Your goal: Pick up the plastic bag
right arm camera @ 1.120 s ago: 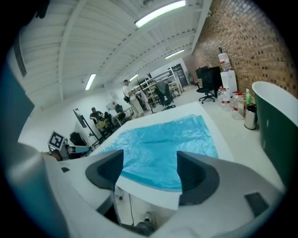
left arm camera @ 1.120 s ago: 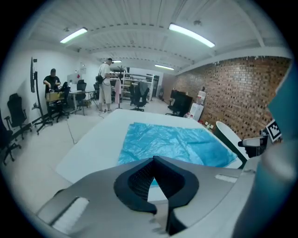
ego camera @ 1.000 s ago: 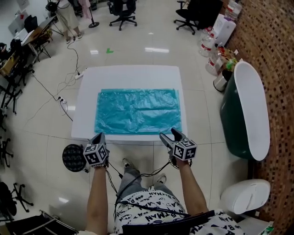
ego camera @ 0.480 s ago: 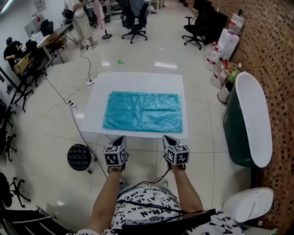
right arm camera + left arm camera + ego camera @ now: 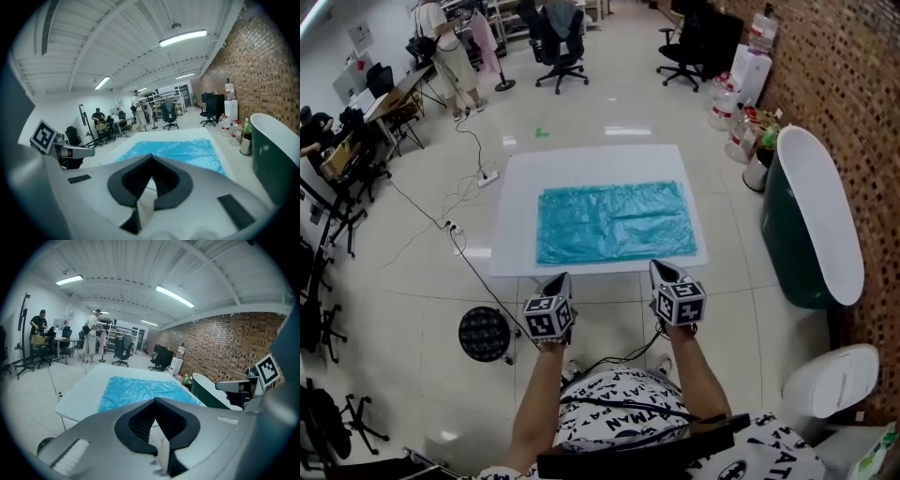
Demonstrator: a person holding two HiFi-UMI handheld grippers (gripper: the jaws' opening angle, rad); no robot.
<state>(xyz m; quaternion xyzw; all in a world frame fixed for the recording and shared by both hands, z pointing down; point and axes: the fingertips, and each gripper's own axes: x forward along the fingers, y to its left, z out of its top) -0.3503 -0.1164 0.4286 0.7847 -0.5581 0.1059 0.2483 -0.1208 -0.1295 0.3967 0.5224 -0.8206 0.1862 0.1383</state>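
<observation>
White bench (image 5: 516, 216) dead ahead, teal plastic bag (image 5: 614, 222) spread flat across its middle, untouched, left gripper (image 5: 560, 281) and right gripper (image 5: 662, 270) hovering side by side just off the near edge, each with jaws pinched together, nothing between them, clear of the bag.

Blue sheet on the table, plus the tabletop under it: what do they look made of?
Blue sheet: thin plastic film, likely a bag laid flat. It looks translucent turquoise and slightly glossy, finely wrinkled, with a fold line across it.
Tabletop: smooth matt white board, probably laminate or painted. The colour is uniform with no grain showing; the core material can't be told.
</observation>
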